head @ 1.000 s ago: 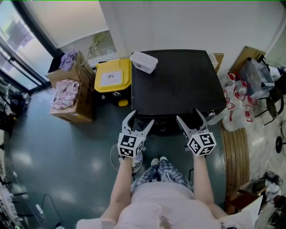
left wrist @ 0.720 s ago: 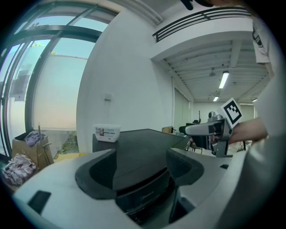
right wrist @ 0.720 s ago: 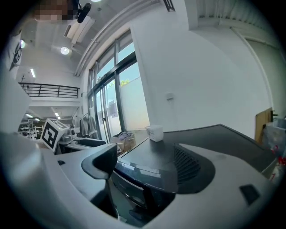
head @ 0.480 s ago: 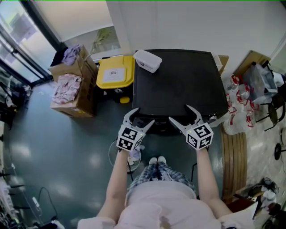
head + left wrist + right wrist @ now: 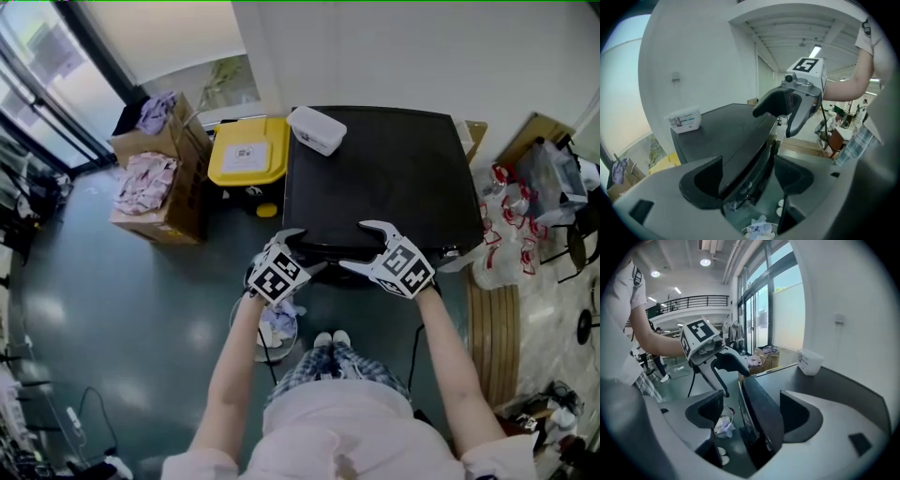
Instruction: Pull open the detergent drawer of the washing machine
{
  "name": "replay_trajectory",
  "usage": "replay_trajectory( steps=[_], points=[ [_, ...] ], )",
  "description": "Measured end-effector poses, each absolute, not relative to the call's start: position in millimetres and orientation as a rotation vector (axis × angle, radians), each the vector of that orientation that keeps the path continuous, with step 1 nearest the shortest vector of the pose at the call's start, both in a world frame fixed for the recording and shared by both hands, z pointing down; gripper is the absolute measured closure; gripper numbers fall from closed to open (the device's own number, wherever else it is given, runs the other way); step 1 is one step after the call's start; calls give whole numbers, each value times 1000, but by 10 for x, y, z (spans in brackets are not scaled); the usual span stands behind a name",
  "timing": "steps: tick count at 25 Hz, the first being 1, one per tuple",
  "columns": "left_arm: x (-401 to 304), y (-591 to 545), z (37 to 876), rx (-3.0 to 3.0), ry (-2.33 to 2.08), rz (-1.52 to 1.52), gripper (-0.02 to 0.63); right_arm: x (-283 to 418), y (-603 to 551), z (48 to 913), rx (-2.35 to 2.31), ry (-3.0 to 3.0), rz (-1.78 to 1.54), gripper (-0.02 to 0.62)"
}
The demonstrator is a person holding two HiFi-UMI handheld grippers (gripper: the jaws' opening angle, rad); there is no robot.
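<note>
The black washing machine [image 5: 375, 178] stands in front of me, seen from above, so its front face and the detergent drawer are hidden in the head view. My left gripper [image 5: 305, 251] is open at the left part of the machine's front top edge and points right. My right gripper [image 5: 356, 247] is open at the same edge and points left, toward the other one. In the left gripper view the open gripper [image 5: 747, 180] straddles the machine's front edge [image 5: 754, 159]. The right gripper [image 5: 752, 413] straddles that edge [image 5: 759, 408] too. I cannot make out the drawer in either gripper view.
A white box [image 5: 316, 129] lies on the machine's back left corner. A yellow bin [image 5: 246, 152] and cardboard boxes of clothes [image 5: 155, 183] stand at the left. A small basket with cloth [image 5: 278, 328] sits on the floor by my feet. Plastic bags [image 5: 506, 225] and a wooden bench [image 5: 492, 319] are at the right.
Both grippers have moved forward to the machine's front top edge and turned inward, so their jaws now point at each other. Both stayed open.
</note>
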State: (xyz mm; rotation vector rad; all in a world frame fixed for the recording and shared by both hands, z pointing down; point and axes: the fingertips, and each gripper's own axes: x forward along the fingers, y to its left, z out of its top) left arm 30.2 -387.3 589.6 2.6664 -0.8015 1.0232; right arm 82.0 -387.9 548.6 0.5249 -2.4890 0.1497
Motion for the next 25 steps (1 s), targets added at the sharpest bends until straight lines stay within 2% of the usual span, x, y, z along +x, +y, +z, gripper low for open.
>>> replay_trajectory(
  steps=[7, 17, 25],
  points=[
    [319, -3790, 6108, 2655, -611, 1225, 270, 660, -3683, 5881, 271, -2342, 105, 252],
    [354, -3648, 6430, 2612, -432, 1470, 270, 676, -3529, 6292, 114, -2163, 44, 256],
    [363, -3634, 6503, 2595, -373, 1577, 273, 696, -3545, 6402, 100, -2092, -19, 287]
  ],
)
